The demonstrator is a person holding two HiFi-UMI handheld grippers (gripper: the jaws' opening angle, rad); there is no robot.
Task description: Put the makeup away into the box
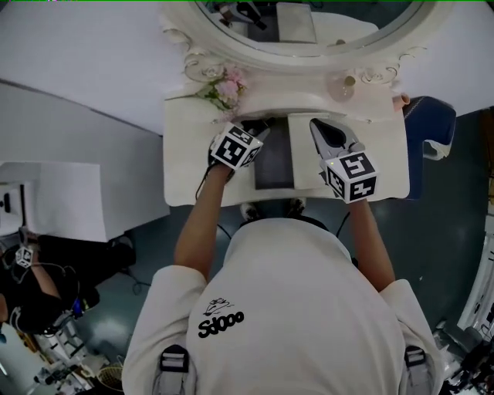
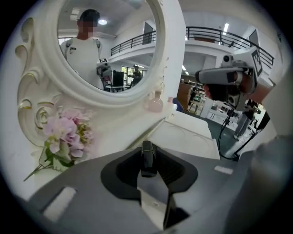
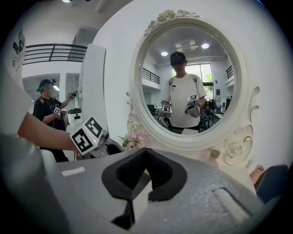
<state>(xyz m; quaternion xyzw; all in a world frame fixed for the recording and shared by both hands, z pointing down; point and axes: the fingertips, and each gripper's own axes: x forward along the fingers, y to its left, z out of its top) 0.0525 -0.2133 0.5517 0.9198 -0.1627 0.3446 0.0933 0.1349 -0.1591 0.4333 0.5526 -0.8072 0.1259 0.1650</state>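
Note:
I am at a white vanity table [image 1: 185,166] on which a box [image 1: 274,166] with a grey inside lies open in the middle. My left gripper [image 1: 258,131] hangs at the box's left edge. In the left gripper view it [image 2: 148,157] is shut on a small dark makeup tube [image 2: 148,160] that stands upright between the pads, over the box's white panel [image 2: 187,137]. My right gripper [image 1: 320,127] hovers at the box's right side. In the right gripper view its jaws [image 3: 145,153] meet at the tips and hold nothing.
An oval mirror [image 1: 309,23] in an ornate white frame stands at the back of the table. Pink flowers [image 1: 225,89] lie at its left foot and a small pinkish bottle [image 1: 341,89] at its right. A blue chair [image 1: 432,131] stands right of the table. Another person [image 3: 46,109] is at the left.

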